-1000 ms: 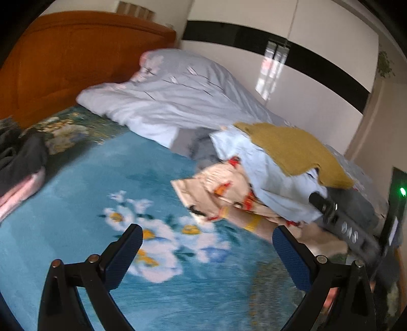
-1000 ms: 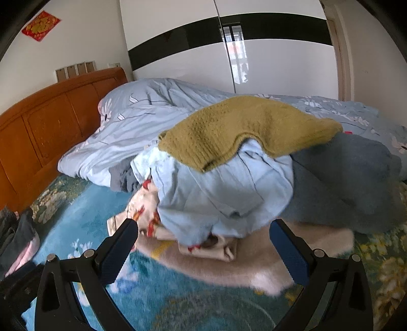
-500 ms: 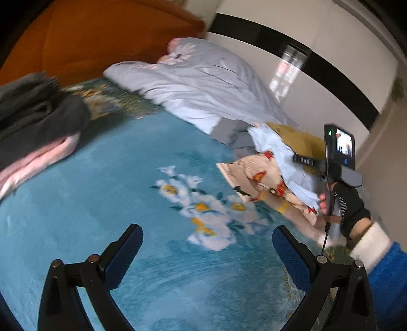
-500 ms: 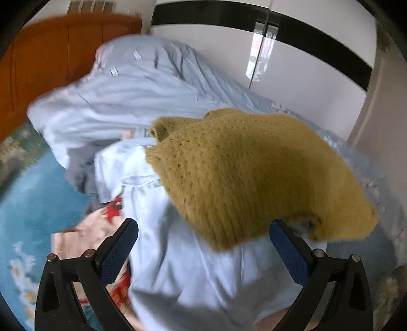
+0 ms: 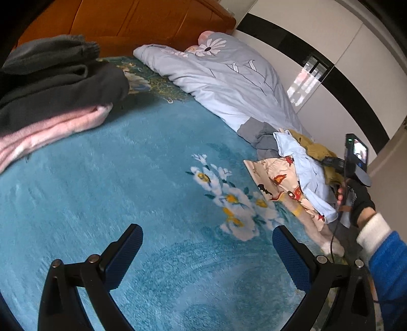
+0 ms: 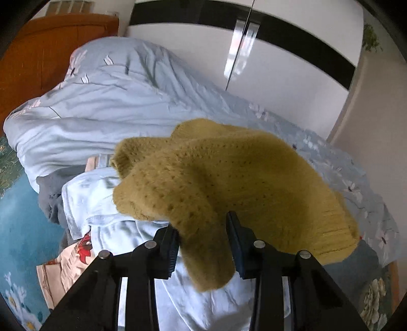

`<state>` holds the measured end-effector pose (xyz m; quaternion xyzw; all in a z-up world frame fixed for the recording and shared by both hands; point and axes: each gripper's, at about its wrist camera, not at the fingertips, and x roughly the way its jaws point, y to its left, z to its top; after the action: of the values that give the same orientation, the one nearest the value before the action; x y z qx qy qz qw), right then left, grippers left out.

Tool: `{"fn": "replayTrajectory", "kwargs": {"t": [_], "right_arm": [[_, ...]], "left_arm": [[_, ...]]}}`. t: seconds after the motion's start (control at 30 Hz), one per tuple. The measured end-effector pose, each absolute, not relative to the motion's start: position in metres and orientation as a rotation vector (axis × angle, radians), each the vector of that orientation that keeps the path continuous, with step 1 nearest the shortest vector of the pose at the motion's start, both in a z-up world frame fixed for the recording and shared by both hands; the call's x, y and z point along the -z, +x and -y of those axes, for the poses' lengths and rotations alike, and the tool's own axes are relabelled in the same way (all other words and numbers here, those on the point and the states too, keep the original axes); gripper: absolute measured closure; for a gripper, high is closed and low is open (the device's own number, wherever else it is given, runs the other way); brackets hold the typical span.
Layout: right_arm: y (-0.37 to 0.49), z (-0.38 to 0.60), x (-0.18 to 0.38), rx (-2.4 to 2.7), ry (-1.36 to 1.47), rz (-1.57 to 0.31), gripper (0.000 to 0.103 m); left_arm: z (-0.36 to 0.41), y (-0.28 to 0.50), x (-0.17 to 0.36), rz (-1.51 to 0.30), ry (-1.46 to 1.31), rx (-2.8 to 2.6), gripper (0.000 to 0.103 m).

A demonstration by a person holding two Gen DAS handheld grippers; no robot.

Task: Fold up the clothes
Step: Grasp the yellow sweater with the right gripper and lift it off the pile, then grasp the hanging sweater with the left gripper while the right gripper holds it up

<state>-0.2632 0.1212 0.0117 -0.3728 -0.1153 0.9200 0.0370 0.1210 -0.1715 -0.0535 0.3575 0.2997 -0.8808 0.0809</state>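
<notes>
Two folded garments, dark grey fleece (image 5: 58,84) over pink plush (image 5: 51,127), are sitting at ten o'clock on the bed; a rumpled heap (image 5: 292,173) at three o'clock is waiting. I am pinching the mustard knitted sweater (image 6: 229,183) atop it with my right claw (image 6: 203,242); my left claw (image 5: 207,252) is hanging wide open, empty.

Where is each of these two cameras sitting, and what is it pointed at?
Left wrist: on the left claw, open over the blue floral blanket; the person's gloved hand shows.
Right wrist: on the right claw, gripping the mustard knit sweater atop the pile.
Shared: sweater, light blue shirt, quilt, headboard.
</notes>
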Motion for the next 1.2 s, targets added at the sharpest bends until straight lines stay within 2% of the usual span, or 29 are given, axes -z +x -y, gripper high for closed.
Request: {"fn": "replayTrajectory", "kwargs": {"t": [0.1, 0.13, 0.17, 0.23, 0.37, 0.53, 0.73, 0.87, 1.0, 1.2], "right_arm": [[-0.271, -0.118, -0.007, -2.795, -1.228, 0.369, 0.067], [-0.271, -0.118, -0.008, -2.799, -1.227, 0.348, 0.081], [-0.270, -0.118, -0.010, -2.805, -1.215, 0.319, 0.088], [-0.264, -0.123, -0.022, -2.826, -1.156, 0.254, 0.089], [-0.240, -0.137, -0.073, -2.903, -0.944, 0.220, 0.090], [-0.195, -0.146, -0.144, -3.011, -0.766, 0.321, 0.091], [-0.144, -0.158, -0.226, -3.098, -0.579, 0.285, 0.091], [-0.095, -0.146, -0.281, -3.173, -0.437, 0.327, 0.091], [-0.030, -0.134, -0.336, -3.284, -0.313, 0.316, 0.091], [0.082, -0.145, -0.390, -3.408, -0.158, 0.236, 0.091]], "left_arm": [[0.170, 0.125, 0.054, -0.835, 1.089, 2.638, 0.000], [0.171, 0.127, 0.054, -0.809, 1.097, 2.635, 0.000], [0.172, 0.129, 0.054, -0.783, 1.104, 2.632, 0.000], [0.176, 0.136, 0.054, -0.757, 1.106, 2.625, 0.000], [0.189, 0.151, 0.056, -0.786, 1.107, 2.598, 0.000], [0.198, 0.167, 0.042, -0.852, 1.076, 2.579, 0.000], [0.183, 0.185, -0.001, -0.765, 1.023, 2.670, 0.000], [0.174, 0.210, -0.029, -0.737, 0.962, 2.723, 0.000], [0.168, 0.241, -0.058, -0.727, 0.877, 2.769, 0.000], [0.159, 0.287, -0.102, -0.709, 0.745, 2.833, 0.000]]}}
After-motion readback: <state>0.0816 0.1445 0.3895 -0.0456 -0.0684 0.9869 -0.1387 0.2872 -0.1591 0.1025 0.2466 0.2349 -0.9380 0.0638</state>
